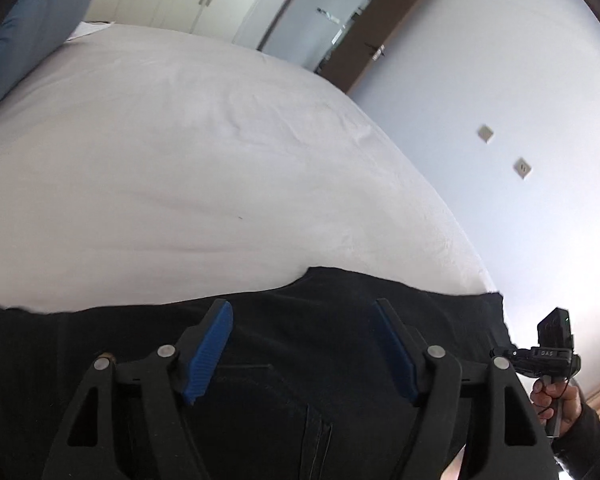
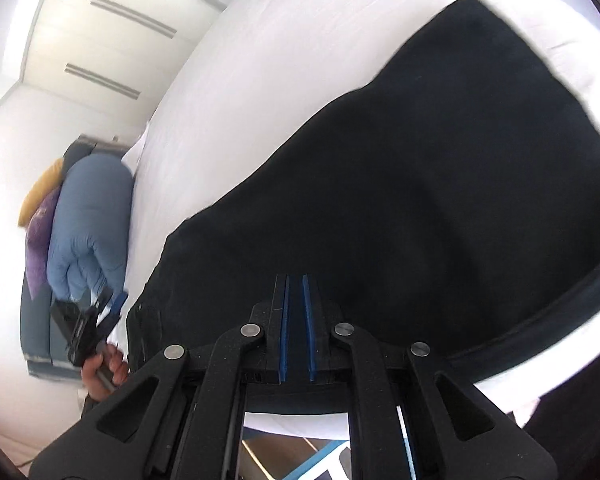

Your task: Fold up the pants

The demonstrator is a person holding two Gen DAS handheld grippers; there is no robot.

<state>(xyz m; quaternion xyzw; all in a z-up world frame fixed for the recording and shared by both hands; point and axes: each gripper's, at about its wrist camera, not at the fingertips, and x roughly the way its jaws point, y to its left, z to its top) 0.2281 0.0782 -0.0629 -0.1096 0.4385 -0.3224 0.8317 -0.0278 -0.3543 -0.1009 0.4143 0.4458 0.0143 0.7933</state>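
**Black pants gripped at one end as fold gets under way on white bed**

A pair of black pants [image 2: 420, 184] lies spread across a white bed sheet [image 1: 180, 152], filling the lower part of the left wrist view and running diagonally away from the camera in the right wrist view. The right gripper [image 2: 296, 292] has its blue pads drawn close together with dark cloth between them, so it appears clamped on the near edge of the pants. The left gripper [image 1: 302, 320] hovers over the garment near a back pocket [image 1: 252, 384] with its jaws spread wide and nothing between them; whether the fingertips touch the cloth cannot be told.

The step in hand looks like securing a second hold before carrying one end over the other. To do it well, the left gripper should probably come down on the same edge that the right one holds, well apart from it, and pinch every layer at once rather than the top one alone. Both grips would then need to rise evenly, keeping the edge taut between them, so the cloth does not sag or bunch. Denim is heavy, and a shallow bite may slip.

A blue pillow [image 2: 92, 216] rests beside the bed, clear of the work.
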